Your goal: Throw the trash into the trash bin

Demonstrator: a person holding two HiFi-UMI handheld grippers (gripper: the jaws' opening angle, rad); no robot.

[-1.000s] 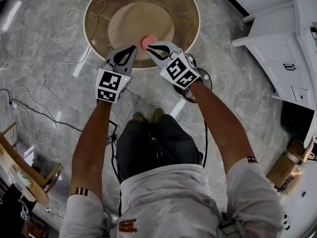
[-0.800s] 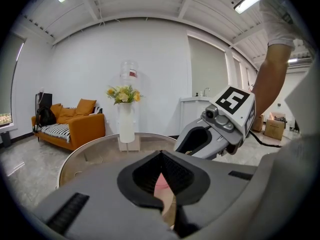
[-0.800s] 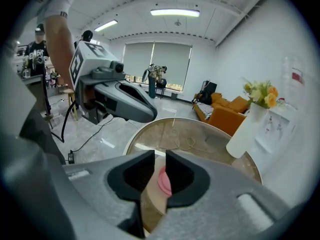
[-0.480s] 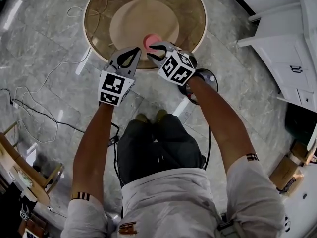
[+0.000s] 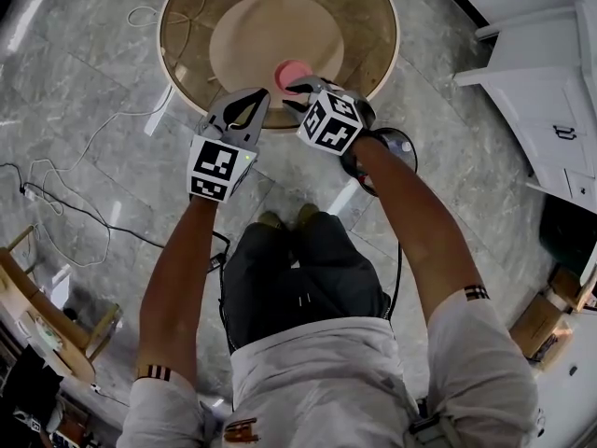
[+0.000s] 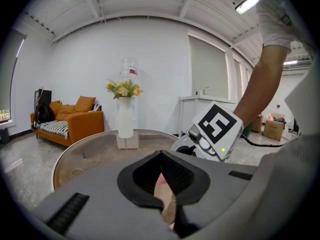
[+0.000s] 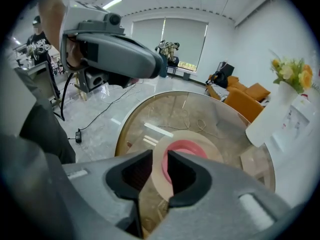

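Observation:
A pink round thing [image 5: 292,71] lies on the round glass table [image 5: 373,26], above the table's tan disc base. My right gripper [image 5: 292,91] points steeply down just over it. In the right gripper view the jaws [image 7: 160,156] stand apart and are closing, the pink thing [image 7: 187,148] shows through the gap, and no pad presses on it. My left gripper [image 5: 259,92] hangs beside it at the table's near edge, fingertips meeting, shut [image 6: 160,156] on nothing. A dark round container [image 5: 396,147] sits on the floor by my right forearm.
A white vase with flowers [image 6: 125,114] stands on the table's far side. An orange sofa [image 6: 75,119] lies beyond. White cabinets [image 5: 550,82] line the right. Cables [image 5: 56,203] trail over the marble floor at left, near a wooden chair [image 5: 37,315].
The right gripper has come down and tipped more steeply over the pink thing. The left gripper has sunk a little beside it.

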